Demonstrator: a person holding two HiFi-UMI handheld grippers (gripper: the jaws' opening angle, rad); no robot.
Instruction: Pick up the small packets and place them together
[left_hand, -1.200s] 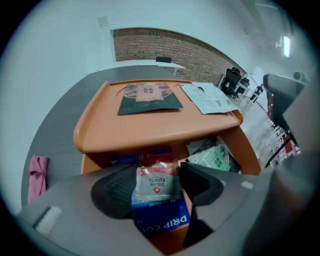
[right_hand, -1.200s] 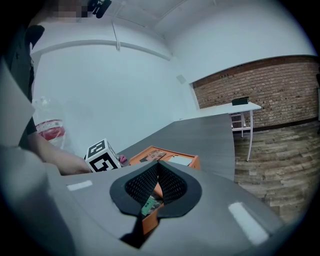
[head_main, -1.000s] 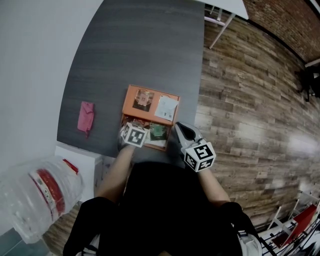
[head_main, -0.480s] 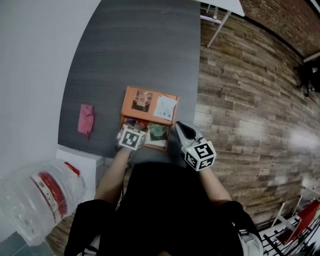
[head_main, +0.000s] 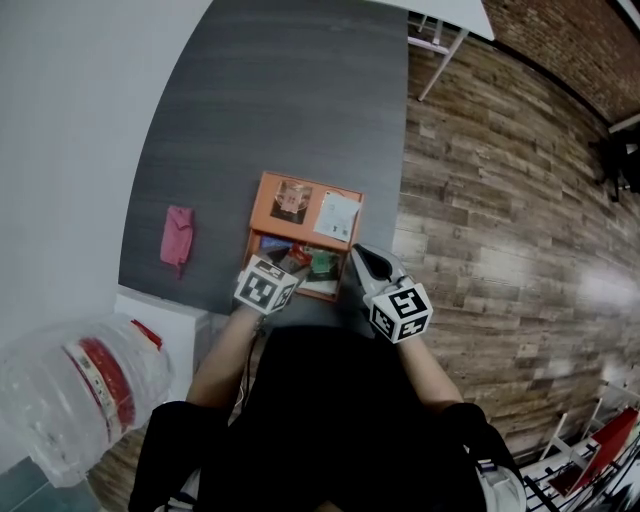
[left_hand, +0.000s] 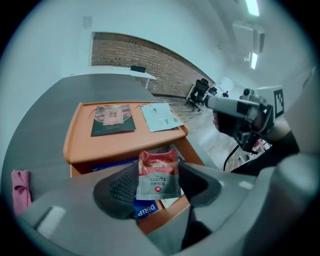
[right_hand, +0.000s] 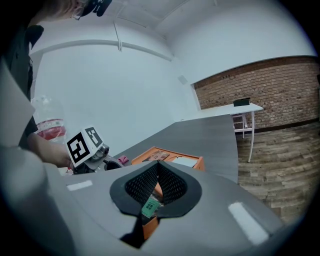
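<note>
An orange box (head_main: 262, 215) stands at the near edge of the grey table (head_main: 280, 100). A dark card and a pale sheet lie on its top (left_hand: 120, 140). Its near compartment holds several small packets, among them a blue one (left_hand: 145, 210) and a green one (head_main: 320, 265) (right_hand: 149, 206). My left gripper (head_main: 287, 263) (left_hand: 159, 184) hangs just above that compartment. Its jaws have just been closing and grip a red and grey packet (left_hand: 159, 175). My right gripper (head_main: 358, 256) (right_hand: 157, 167) rests at the box's right side, its pads together with nothing between them.
A pink cloth (head_main: 177, 235) (left_hand: 21, 182) lies on the table left of the box. A large water bottle (head_main: 80, 385) and a white cabinet (head_main: 165, 310) stand at the near left. Wood floor (head_main: 500, 200) runs along the table's right edge.
My left gripper has risen from the box's near compartment and drawn back a little toward me. The right gripper has stayed where it was.
</note>
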